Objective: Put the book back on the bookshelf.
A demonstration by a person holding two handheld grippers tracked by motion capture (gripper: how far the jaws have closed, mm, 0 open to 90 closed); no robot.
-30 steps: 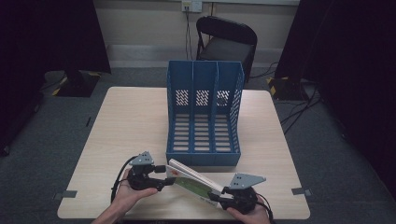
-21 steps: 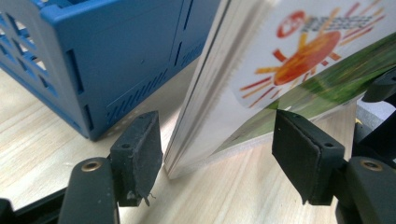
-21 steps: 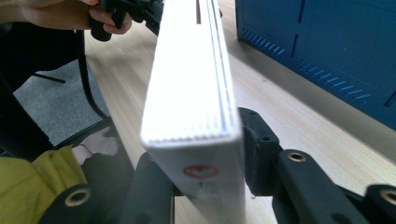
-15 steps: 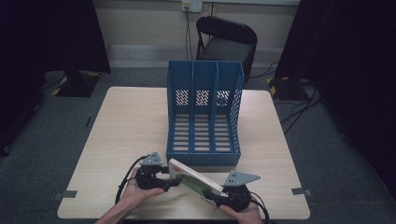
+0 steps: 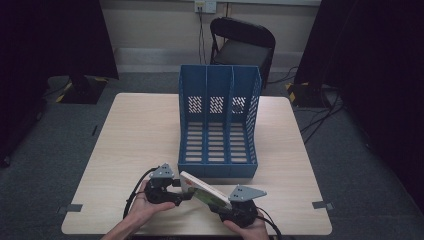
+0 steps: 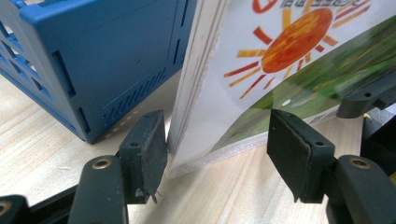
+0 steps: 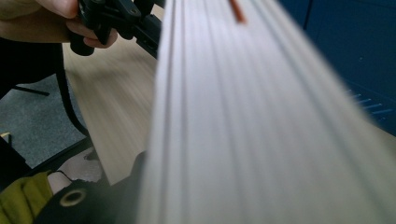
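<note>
High view: book [image 5: 206, 192] at 6 o'clock on table [image 5: 140, 135], tilted, just before blue rack [image 5: 218, 125]. Right gripper [image 5: 220, 204] clamped on book's near end; left gripper [image 5: 183, 190] closing around far corner, one pad [image 6: 144, 154] touching, other apart. Lifted, probably; slotting into rack left. Pale wood tabletop, grey carpet, dark curtains, folding chair [image 5: 242, 42] at 12 o'clock.

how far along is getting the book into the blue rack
Done: the book is tilted up off the table. In hand: the right gripper clamps one end, while the left gripper straddles a corner, one pad touching. Left: the file rack has nothing in its slots.
</note>
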